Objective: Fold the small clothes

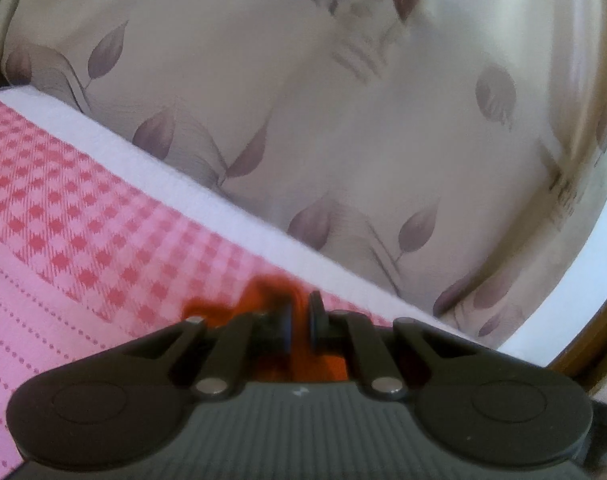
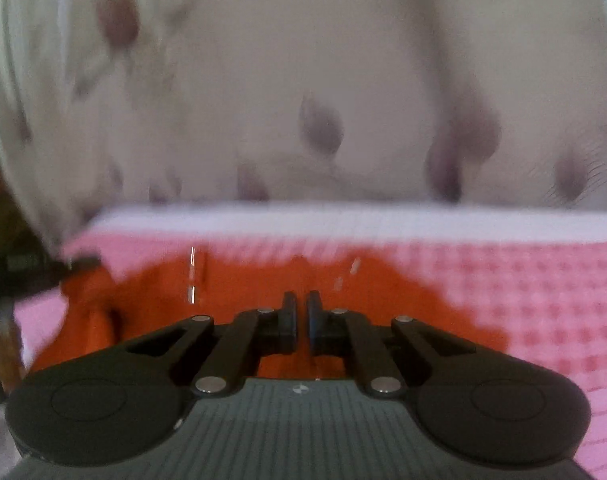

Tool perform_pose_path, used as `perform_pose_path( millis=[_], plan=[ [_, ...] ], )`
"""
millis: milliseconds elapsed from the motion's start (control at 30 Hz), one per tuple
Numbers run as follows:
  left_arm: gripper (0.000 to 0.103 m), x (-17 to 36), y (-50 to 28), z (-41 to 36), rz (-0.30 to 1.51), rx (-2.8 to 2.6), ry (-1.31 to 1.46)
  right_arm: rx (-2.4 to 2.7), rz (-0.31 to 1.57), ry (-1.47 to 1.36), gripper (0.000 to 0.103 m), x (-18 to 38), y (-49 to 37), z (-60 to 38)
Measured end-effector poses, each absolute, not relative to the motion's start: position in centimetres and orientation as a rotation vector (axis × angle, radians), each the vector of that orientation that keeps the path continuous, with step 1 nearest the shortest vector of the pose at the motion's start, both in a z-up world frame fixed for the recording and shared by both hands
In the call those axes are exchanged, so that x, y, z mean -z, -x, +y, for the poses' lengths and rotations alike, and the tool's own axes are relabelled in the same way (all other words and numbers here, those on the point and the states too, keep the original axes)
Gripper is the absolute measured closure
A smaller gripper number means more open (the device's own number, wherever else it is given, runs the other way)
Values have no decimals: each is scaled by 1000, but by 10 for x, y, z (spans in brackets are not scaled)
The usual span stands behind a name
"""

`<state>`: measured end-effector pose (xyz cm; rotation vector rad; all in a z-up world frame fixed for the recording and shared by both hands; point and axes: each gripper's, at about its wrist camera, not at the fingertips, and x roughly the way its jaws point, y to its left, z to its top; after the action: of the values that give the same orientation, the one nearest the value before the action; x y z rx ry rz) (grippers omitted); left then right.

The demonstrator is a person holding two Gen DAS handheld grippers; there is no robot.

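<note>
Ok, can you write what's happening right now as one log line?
step: folding orange garment | surface: pink checked cloth | left gripper: shut on orange garment | right gripper: shut, grip unclear | view: blurred

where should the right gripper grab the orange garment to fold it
Judging from the right wrist view, take the orange garment at its far edge, where it ends against the pink checked cloth, coming from above and the near side. It lies spread flat there, so a thin pinch of that edge looks easiest to lift and fold back. The picture is blurred.

orange garment (image 2: 263, 280) blurred, mostly hidden behind jaws
</note>
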<state>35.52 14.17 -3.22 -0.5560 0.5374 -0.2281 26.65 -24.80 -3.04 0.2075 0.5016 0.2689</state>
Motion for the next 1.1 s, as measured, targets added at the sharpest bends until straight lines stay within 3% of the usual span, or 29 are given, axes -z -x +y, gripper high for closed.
perform_pose_path(
  millis=[267, 367, 433, 467, 600, 700, 800, 867, 933, 967, 1100],
  plan=[
    [95, 41, -382, 133, 567, 190, 567, -120, 517, -320, 95, 49, -304, -282],
    [94, 49, -382, 137, 599, 184, 597, -239, 568, -430, 77, 59, -300, -284],
    [93, 52, -379, 139, 601, 177, 585, -304, 593, -397, 33, 62, -295, -276],
    [93, 53, -377, 140, 607, 174, 580, -330, 604, -376, 30, 64, -294, -271],
    [91, 57, -369, 144, 601, 166, 586, -357, 703, -273, 35, 68, -302, -248],
    [89, 59, -365, 147, 598, 157, 596, -353, 710, -115, 92, 73, -300, -224],
    [87, 55, -360, 149, 575, 150, 593, -314, 584, -102, 93, 59, -287, -224],
    [73, 48, -358, 147, 544, 132, 560, -270, 500, -123, 93, 45, -280, -233],
    [26, 41, -356, 145, 494, 91, 527, -226, 463, -116, 94, 36, -282, -240],
    [19, 38, -355, 145, 466, 61, 514, -211, 459, -126, 94, 34, -287, -244],
    [16, 36, -355, 146, 416, 3, 481, -155, 512, -164, 94, 49, -318, -259]
  ],
)
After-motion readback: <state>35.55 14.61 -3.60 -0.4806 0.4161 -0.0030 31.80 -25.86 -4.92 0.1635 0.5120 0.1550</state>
